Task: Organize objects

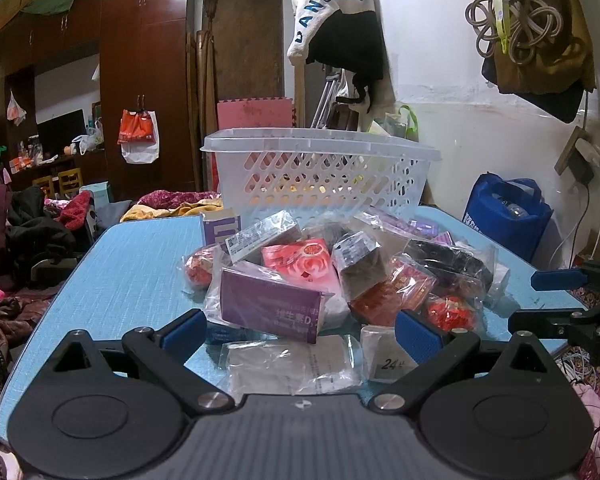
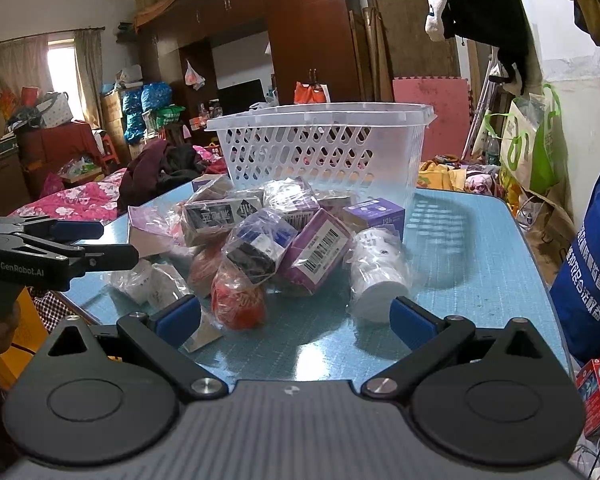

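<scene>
**Operator:** I'm holding the left tongs (image 1: 302,330) spread wide, nothing between the blue pads, tilted down at the near edge of the blue counter (image 1: 132,276). Just ahead of them a flat clear packet (image 1: 292,364) is lying, and behind it a purple box (image 1: 272,304) in a plastic bag is leaning on the pile.

**Second:** And the right side?

**Operator:** I'm keeping the right tongs (image 2: 296,322) equally wide, gripping nothing. Just beyond their pads a red bagged ball (image 2: 238,300) and a white bottle in a bag (image 2: 376,276) are resting on the counter. The left tongs are showing at that view's left edge.

**Second:** Where's the rest of the stuff sitting?

**Operator:** I'm looking at the heap in the counter's middle: a pink rose-patterned pack (image 1: 304,260), a barcoded purple box (image 2: 318,250), a black-lettered carton (image 2: 216,216), all bagged and touching. Behind the heap, the white lattice basket (image 1: 320,164) is standing upright toward the counter's far end. Whether anything is lying inside it, I can't tell. Beyond that, a dark wardrobe (image 1: 148,60) is standing against the wall.
</scene>
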{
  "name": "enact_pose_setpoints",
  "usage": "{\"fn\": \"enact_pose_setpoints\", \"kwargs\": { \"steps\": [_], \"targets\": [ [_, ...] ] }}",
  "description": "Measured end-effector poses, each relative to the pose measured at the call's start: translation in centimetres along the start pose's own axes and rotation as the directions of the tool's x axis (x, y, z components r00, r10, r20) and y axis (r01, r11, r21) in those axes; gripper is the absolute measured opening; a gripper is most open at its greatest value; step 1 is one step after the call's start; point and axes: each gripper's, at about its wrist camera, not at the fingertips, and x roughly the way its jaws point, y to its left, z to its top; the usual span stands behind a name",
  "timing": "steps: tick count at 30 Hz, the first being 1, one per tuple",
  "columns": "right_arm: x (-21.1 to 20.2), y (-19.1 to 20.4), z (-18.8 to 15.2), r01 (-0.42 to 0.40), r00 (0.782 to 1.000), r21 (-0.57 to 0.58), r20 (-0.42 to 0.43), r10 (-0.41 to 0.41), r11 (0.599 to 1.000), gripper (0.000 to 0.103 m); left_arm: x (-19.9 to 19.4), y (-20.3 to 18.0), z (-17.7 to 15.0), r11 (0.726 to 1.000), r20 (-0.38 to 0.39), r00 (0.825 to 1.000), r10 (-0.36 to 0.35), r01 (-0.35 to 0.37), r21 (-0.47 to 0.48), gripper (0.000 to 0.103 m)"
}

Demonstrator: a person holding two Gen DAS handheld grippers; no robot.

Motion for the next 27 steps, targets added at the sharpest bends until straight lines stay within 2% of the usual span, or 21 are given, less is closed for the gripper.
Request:
{"fn": "enact_pose_setpoints", "kwargs": {
  "steps": [27],
  "targets": [
    [0.03, -0.43, -0.14, 0.006, 1.0, 0.006, -0.004, -0.006, 1.0, 0.103, 0.26, -0.26, -0.12, 1.0, -0.007, 1.0, -0.005, 0.005, -0.002, 0.101]
  ]
}}
